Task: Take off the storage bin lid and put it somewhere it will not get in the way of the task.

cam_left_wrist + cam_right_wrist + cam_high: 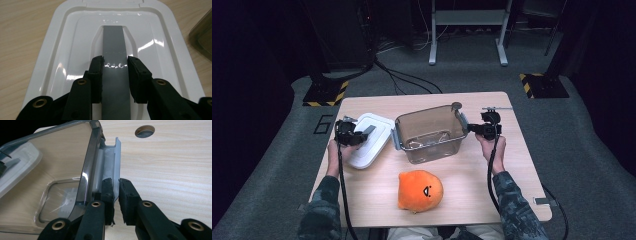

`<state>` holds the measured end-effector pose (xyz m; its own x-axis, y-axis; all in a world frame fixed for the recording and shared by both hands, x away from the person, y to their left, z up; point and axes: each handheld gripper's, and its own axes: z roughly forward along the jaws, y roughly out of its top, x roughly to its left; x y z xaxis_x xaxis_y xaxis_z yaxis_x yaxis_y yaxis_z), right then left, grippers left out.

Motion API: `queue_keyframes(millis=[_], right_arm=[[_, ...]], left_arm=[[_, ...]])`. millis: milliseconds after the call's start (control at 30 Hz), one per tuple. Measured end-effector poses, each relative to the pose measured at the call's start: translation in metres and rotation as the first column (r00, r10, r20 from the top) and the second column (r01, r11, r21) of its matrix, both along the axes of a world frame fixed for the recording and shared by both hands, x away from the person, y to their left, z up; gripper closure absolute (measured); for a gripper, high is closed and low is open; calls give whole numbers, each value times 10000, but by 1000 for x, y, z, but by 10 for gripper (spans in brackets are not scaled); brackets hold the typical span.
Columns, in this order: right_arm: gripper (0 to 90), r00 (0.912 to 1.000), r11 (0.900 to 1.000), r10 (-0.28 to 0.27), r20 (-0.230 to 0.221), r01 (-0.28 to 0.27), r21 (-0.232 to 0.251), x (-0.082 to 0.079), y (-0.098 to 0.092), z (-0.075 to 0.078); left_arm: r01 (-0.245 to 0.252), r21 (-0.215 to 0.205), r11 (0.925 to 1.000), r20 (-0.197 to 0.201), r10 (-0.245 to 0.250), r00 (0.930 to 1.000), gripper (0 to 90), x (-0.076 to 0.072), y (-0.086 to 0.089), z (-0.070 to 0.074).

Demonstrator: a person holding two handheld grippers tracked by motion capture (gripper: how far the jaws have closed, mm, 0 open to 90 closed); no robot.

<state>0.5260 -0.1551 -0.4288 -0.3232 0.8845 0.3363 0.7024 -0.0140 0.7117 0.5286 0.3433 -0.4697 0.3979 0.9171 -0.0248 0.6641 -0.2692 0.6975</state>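
The grey handle [113, 50] of the white lid [371, 138], lying on the surface [472, 200] left of the clear box [430, 132], is clenched by the left claw [115, 65]. The box's side latch [116, 167] is gripped by the right claw [116, 185].

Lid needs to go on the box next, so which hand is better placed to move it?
Left: its tool grips the grey handle of the white lid; the right tool holds the box's latch.
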Motion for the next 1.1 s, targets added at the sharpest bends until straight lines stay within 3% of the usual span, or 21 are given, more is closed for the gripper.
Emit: queue_keyframes(millis=[267, 600, 833, 1000, 1100], right_arm=[[819, 10000, 10000, 15, 18, -15, 10, -2, -1, 0], [819, 10000, 10000, 23, 75, -23, 5, -2, -1, -1], [820, 10000, 10000, 8, 93, -8, -14, -2, 0, -1], [820, 10000, 10000, -18, 95, 18, -32, -3, 0, -1], [819, 9999, 10000, -28, 96, 29, -51, -3, 0, 0]], left_arm=[[-365, -136, 9992, 124, 367, 9992, 662, -2, -3, -15], [-654, -149, 9977, -108, 652, 9978, 661, -3, -3, -30], [-1465, -137, 9891, -151, 1463, 9891, 661, -3, -4, -35], [-1629, -31, 9866, -200, 1628, 9865, 653, -3, -7, -34], [-1598, -34, 9871, -21, 1598, 9871, 509, -4, -9, -30]])
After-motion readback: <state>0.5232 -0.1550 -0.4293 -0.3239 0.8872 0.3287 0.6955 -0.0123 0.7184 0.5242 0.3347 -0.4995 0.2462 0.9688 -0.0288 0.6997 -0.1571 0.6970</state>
